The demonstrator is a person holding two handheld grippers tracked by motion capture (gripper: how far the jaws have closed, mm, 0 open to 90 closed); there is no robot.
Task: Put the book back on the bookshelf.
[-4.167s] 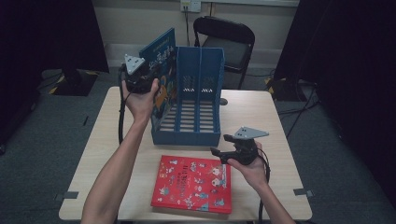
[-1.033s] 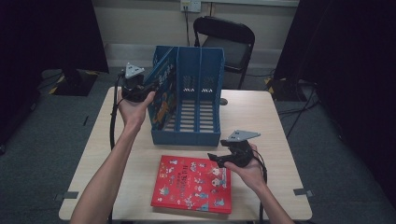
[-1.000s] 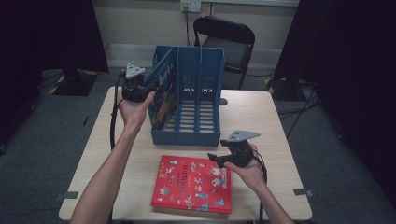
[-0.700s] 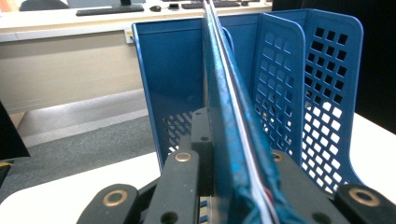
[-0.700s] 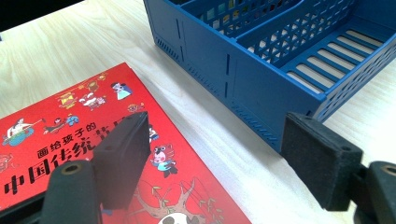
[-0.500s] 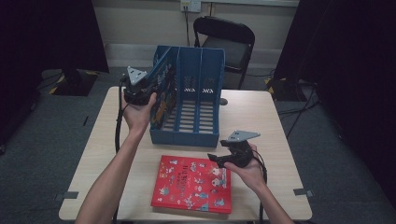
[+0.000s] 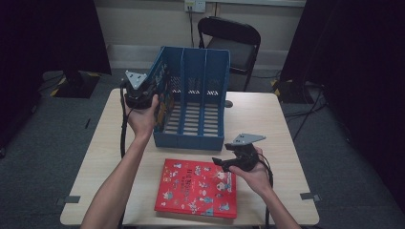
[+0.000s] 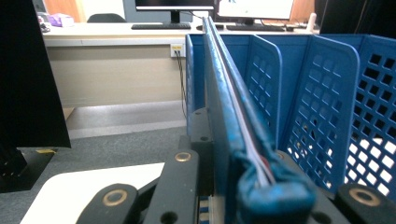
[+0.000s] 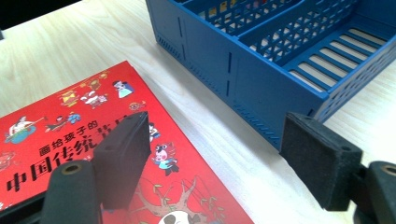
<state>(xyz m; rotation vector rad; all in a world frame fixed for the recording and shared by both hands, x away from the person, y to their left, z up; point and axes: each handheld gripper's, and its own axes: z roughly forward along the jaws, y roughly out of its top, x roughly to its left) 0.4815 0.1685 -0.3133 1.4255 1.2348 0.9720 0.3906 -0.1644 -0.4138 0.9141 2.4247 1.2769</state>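
Filing a blue book into the leftmost slot of the file rack.

The surface [image 7: 267, 119] carries the blue three-slot file rack [image 7: 193, 102]; the red picture book [image 7: 198, 187] lies flat in front of it. The blue book [image 8: 233, 116] stands on edge in the rack's left slot, tilted, with its near spine end clamped between the closed jaws of the left gripper [image 7: 138, 95]. Judgement: keep the book parallel to the dividers, seat it fully, then release. The right gripper [image 9: 224, 154] hovers with jaws open and empty, one pad over the red picture book's corner, the other over bare surface.
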